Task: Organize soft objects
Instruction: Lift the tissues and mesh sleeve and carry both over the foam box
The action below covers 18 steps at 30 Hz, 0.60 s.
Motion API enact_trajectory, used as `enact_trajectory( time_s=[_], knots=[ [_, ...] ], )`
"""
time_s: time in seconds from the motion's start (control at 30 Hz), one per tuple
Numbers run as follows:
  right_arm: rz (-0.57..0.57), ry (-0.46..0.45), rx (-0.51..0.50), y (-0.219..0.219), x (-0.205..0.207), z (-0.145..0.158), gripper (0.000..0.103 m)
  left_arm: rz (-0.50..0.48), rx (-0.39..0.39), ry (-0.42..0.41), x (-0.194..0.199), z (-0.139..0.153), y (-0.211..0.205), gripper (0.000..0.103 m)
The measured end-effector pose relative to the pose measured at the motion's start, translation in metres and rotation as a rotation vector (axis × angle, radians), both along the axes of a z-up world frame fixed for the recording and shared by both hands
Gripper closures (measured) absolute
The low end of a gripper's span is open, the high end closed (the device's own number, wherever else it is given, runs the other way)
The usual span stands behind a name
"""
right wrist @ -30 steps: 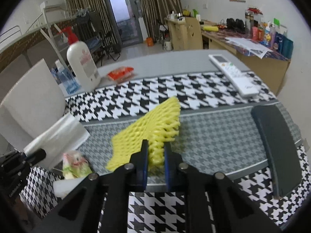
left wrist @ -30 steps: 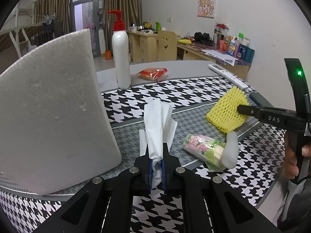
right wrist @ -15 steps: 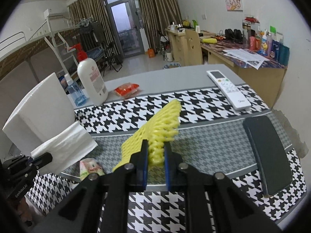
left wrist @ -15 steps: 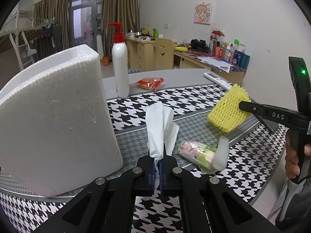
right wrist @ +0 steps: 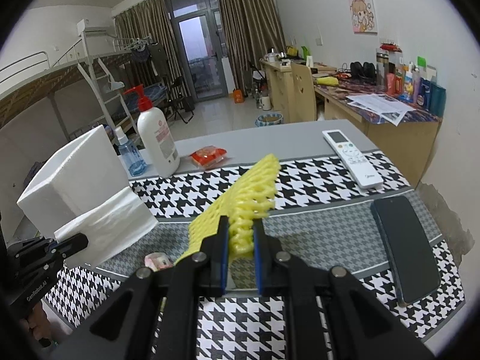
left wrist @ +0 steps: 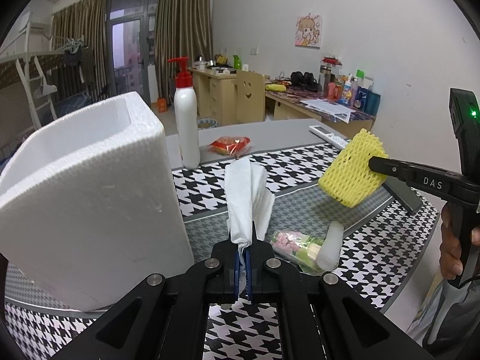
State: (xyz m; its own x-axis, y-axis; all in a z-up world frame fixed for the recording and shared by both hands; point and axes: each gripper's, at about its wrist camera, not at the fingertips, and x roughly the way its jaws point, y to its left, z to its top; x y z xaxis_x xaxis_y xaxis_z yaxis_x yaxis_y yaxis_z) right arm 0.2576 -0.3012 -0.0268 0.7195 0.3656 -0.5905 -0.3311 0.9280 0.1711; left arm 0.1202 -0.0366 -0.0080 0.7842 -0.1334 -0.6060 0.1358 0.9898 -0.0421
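My left gripper (left wrist: pixel 243 240) is shut on a folded white tissue (left wrist: pixel 247 195), held up above the table; the same tissue (right wrist: pixel 111 229) and left gripper (right wrist: pixel 81 241) show at the left of the right wrist view. My right gripper (right wrist: pixel 240 228) is shut on a yellow foam fruit net (right wrist: pixel 252 192), also lifted off the cloth. In the left wrist view the net (left wrist: pixel 352 168) hangs from the right gripper (left wrist: pixel 372 163) at the right. An open white foam box (left wrist: pixel 87 192) stands just left of the tissue. A small candy packet (left wrist: pixel 292 244) and a white foam piece (left wrist: pixel 330 244) lie below.
The table carries a houndstooth cloth (right wrist: pixel 315 174). A pump bottle (right wrist: pixel 157 141), a blue spray bottle (right wrist: pixel 129 153) and a red snack packet (right wrist: pixel 208 156) stand at the back. A remote (right wrist: pixel 352 157) and a dark phone (right wrist: pixel 405 246) lie at the right. A hand (left wrist: pixel 453 243) grips the right tool.
Both grippers have risen with their loads: the tissue and the yellow net now hang higher above the table, and the foam box's open top has come into sight.
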Motion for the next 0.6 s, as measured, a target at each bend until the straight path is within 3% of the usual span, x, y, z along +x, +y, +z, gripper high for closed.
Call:
enact_trajectory(
  time_s=[0.6],
  knots=[
    [0.011,-0.051,0.012,0.002,-0.012,0.015,0.086,0.009,-0.001,-0.076,-0.01,0.023,0.007,0.1]
  ],
)
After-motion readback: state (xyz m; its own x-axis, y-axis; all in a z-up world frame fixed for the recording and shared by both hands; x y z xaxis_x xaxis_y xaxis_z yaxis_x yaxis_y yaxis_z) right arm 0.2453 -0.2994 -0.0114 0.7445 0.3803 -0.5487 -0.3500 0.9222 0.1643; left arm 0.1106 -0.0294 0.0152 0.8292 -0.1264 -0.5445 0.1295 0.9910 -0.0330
